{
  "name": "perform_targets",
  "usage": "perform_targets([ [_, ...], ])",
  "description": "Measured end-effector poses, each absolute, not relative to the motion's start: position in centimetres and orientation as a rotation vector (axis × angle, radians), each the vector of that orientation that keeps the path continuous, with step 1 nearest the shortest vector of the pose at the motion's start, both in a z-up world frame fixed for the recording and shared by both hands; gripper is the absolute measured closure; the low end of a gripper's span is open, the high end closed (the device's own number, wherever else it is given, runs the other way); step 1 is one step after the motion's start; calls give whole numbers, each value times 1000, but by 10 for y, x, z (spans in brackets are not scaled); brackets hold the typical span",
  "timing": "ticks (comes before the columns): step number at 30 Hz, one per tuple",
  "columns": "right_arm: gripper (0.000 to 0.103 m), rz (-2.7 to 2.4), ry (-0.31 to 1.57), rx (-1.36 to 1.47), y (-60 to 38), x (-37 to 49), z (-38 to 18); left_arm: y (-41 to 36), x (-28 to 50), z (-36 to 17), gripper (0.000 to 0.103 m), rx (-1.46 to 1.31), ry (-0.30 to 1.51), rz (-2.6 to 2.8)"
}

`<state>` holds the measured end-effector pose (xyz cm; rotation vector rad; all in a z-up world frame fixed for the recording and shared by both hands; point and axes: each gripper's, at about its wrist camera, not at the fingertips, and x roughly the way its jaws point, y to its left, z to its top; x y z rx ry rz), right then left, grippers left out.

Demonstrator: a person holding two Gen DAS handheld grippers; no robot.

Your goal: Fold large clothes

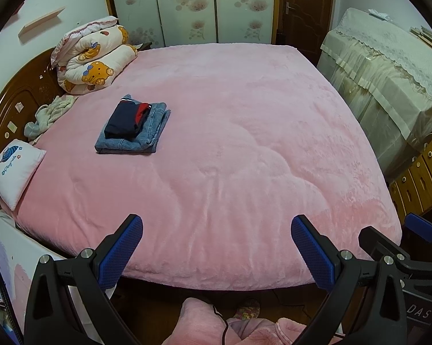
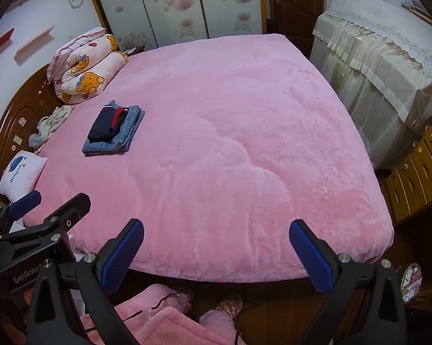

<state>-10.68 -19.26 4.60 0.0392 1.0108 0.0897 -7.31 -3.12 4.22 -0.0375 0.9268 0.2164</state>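
Clothes (image 1: 132, 126) are sitting folded in a stack on the bed (image 1: 230, 143), far ahead and left of both claws; left claw (image 1: 217, 251) and right claw (image 2: 216, 254) are hanging spread wide, empty.

Left gripper (image 1: 217, 247) jaws spread wide, nothing between the blue pads (image 1: 121, 253). Right gripper (image 2: 216, 251) same, wide apart and empty. Both held level, side by side, pointing forward. Person's pink-clad legs (image 2: 170, 325) and a slippered foot (image 2: 230, 304) below.
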Motion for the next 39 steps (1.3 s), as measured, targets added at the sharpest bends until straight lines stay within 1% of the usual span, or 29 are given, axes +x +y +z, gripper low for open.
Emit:
perform_targets([
  [39,2,82,1012,39,-191,-109,46,-31,-72,42,1,-41,924,218],
])
